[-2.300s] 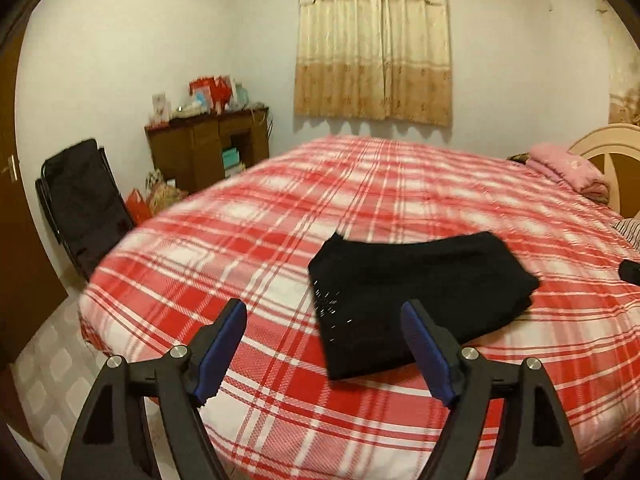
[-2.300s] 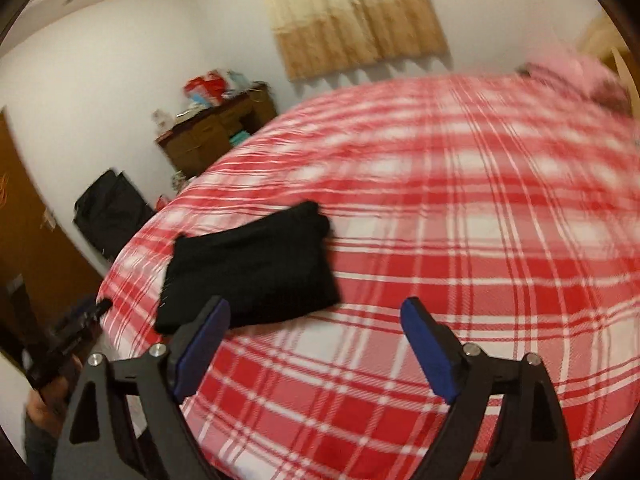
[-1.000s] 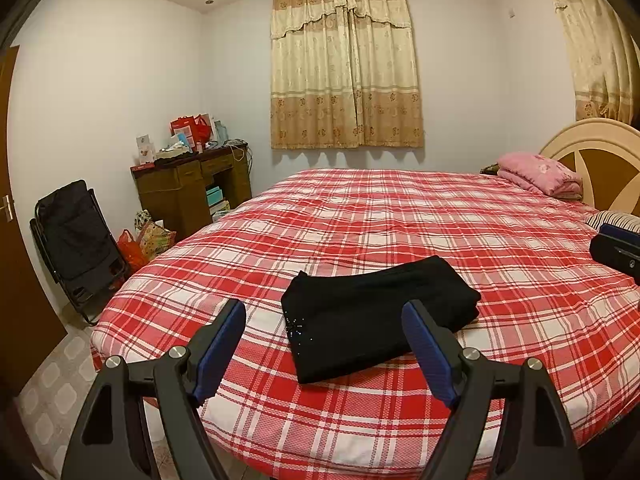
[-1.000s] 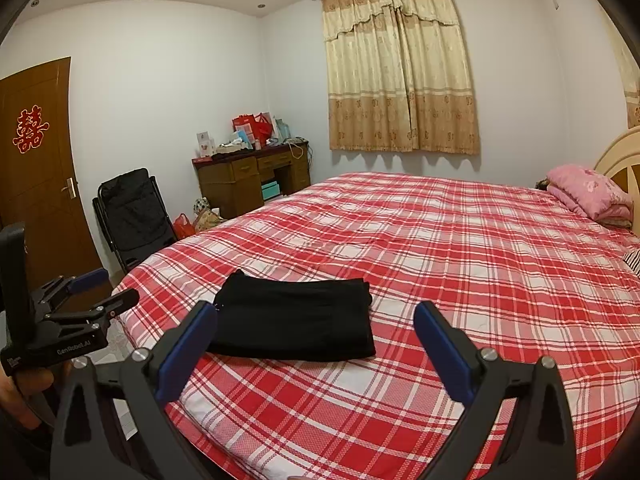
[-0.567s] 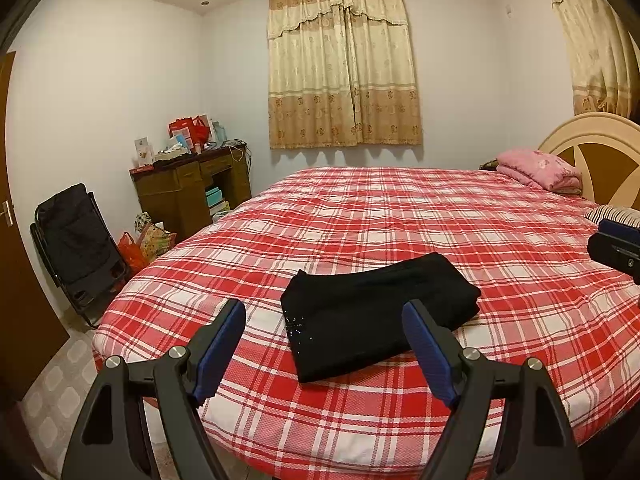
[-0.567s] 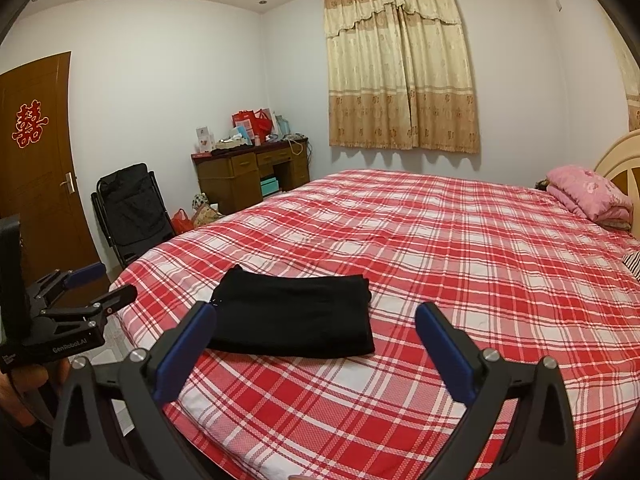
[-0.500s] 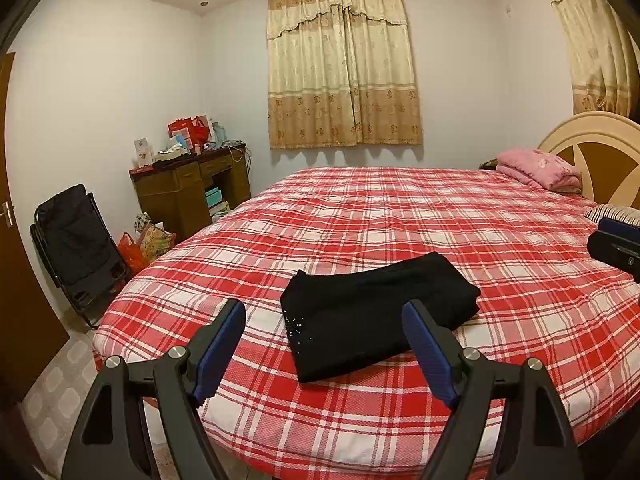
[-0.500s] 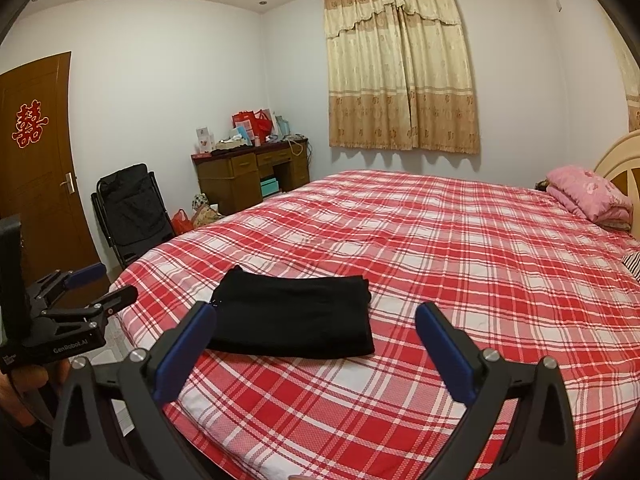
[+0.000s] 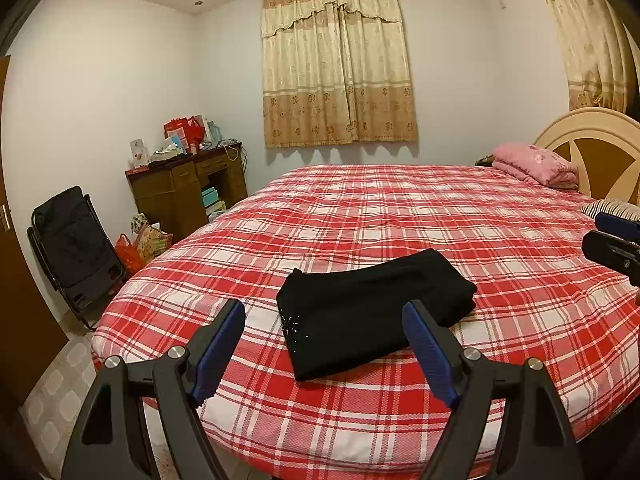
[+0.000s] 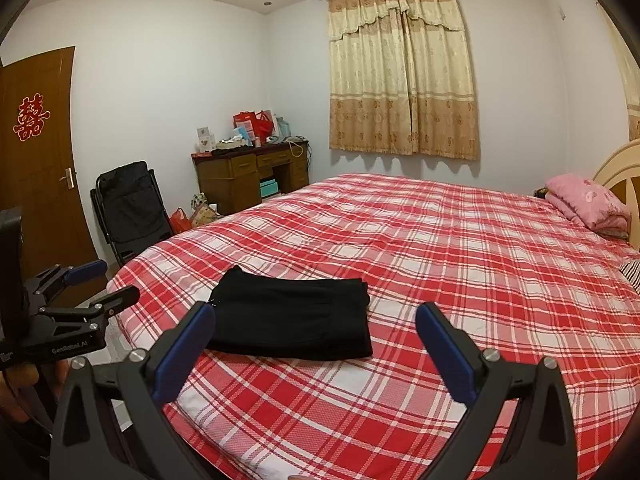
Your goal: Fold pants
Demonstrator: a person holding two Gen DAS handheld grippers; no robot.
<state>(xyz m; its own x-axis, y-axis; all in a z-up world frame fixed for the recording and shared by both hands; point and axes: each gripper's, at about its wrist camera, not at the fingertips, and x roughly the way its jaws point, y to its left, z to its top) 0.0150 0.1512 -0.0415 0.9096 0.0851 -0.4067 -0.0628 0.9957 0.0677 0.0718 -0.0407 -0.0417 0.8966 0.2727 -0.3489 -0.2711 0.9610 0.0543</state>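
Black pants (image 9: 372, 312) lie folded into a flat rectangle near the front edge of a bed with a red and white plaid cover (image 9: 400, 208). They also show in the right wrist view (image 10: 292, 316). My left gripper (image 9: 324, 344) is open and empty, held back from the bed in front of the pants. My right gripper (image 10: 316, 348) is open and empty, also held back and above the bed edge. The left gripper also shows at the left of the right wrist view (image 10: 100, 284), and the right gripper at the right edge of the left wrist view (image 9: 612, 240).
A pink folded quilt (image 9: 536, 164) lies by the cream headboard (image 9: 600, 148). A brown desk (image 9: 184, 188) with clutter stands by the far wall, bags (image 9: 144, 244) on the floor beside it. A black folding chair (image 9: 76, 252) stands at the left. A brown door (image 10: 36, 152) is at the left.
Both grippers pulled back and rose away from the bed over the last two seconds. In the last half second almost nothing has moved. The pants stay folded in place.
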